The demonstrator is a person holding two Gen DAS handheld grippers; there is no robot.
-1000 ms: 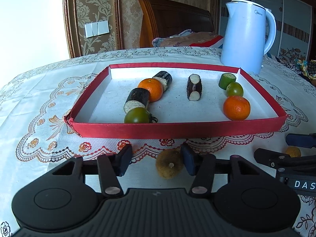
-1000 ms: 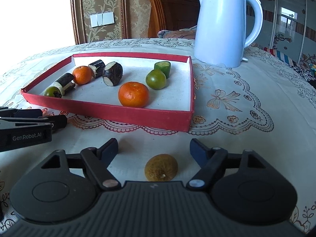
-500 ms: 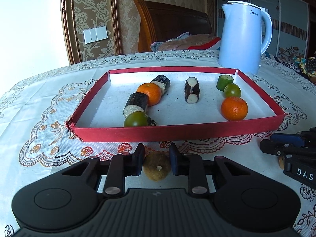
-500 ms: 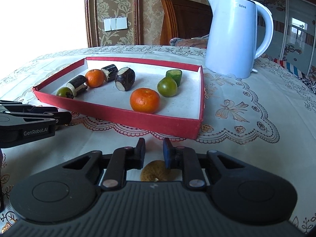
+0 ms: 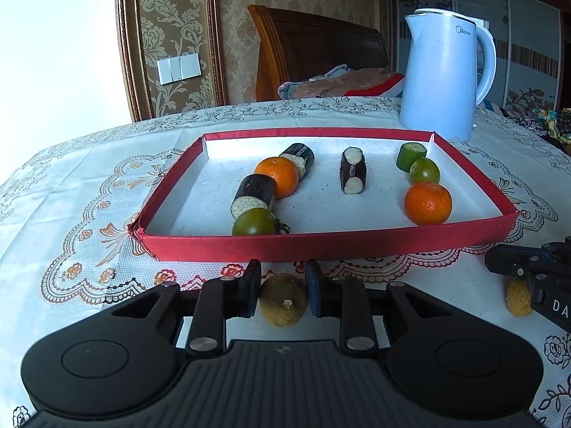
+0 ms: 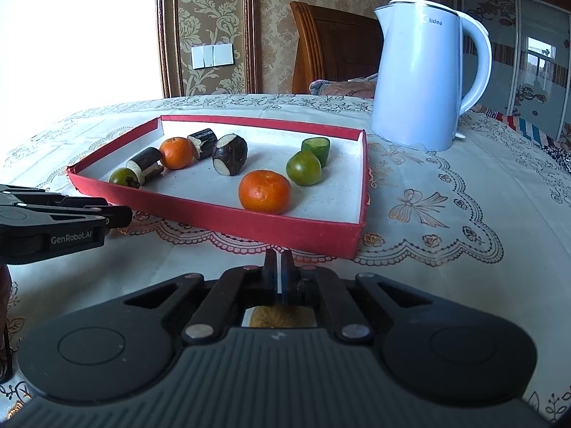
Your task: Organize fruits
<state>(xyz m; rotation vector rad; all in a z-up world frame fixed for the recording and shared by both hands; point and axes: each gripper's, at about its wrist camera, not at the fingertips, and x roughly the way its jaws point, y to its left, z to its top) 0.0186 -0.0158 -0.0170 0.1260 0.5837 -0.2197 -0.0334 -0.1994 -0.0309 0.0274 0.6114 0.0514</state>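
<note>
Brown fruit (image 5: pixel 283 299) sits clenched in your left tool (image 5: pixel 282 287) just before the red tray (image 5: pixel 321 246), so lift it straight over the wall, while your right tool (image 6: pixel 278 274) has pinched nearly together above its fruit (image 6: pixel 271 319), missing it.

Glossy plastic kettle (image 5: pixel 442 78), embroidered cloth tablecloth (image 5: pixel 71 192), matt red cardboard tray (image 5: pixel 321 246), carved wooden headboard (image 5: pixel 314 46)

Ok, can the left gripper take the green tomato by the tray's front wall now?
Probably not yet: the left gripper is shut on a brownish fruit, so its jaws are full. Otherwise only the low front wall of the red tray stands before the green tomato.
</note>
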